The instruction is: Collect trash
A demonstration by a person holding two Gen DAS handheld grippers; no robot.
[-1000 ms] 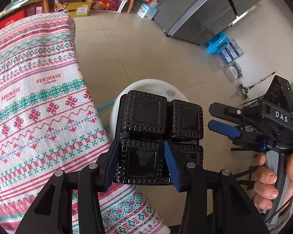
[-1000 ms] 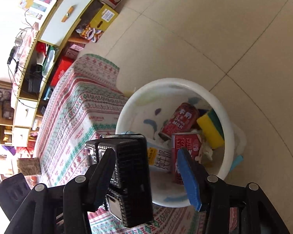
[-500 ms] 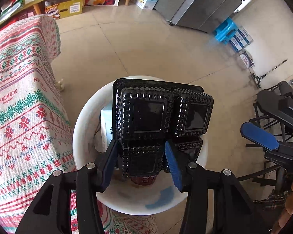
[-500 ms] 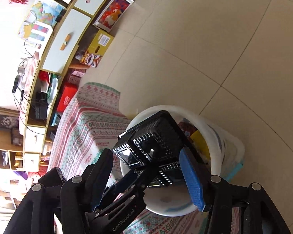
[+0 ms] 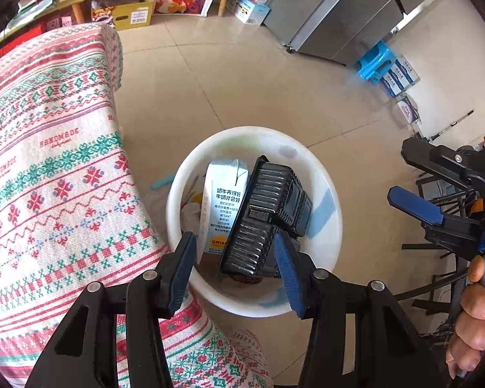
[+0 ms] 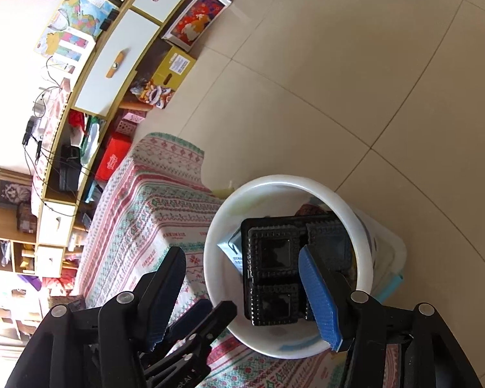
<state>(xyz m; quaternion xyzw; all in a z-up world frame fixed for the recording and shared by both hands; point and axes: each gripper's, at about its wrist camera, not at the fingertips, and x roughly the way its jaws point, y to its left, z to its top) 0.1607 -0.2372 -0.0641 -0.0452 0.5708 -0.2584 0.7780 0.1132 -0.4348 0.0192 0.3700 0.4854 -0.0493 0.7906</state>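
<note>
A black plastic tray [image 5: 268, 220] with square ribbed cups lies tilted inside the white bin [image 5: 177, 194], leaning on a pale blue milk carton [image 5: 224, 207]. My left gripper [image 5: 234, 245] hangs open just above the bin's near rim, and its pads touch nothing. In the right wrist view the same tray [image 6: 274, 268] fills the bin [image 6: 287, 179]. My right gripper [image 6: 241, 255] hovers above the bin with its jaws opening and nothing held between them. The left gripper's fingers [image 6: 207, 317] show at the bottom there.
A table under a red and green patterned cloth [image 5: 48, 177] stands right beside the bin. Beige floor tiles [image 5: 226, 80] spread beyond it. A low cabinet with boxes [image 5: 135, 16], a steel fridge [image 5: 339, 16] and a blue stool [image 5: 373, 63] stand farther off.
The black tray was gripped in my left gripper over the bin. It has since dropped into the bin and leans on the carton. The right gripper's jaws have widened a little.
</note>
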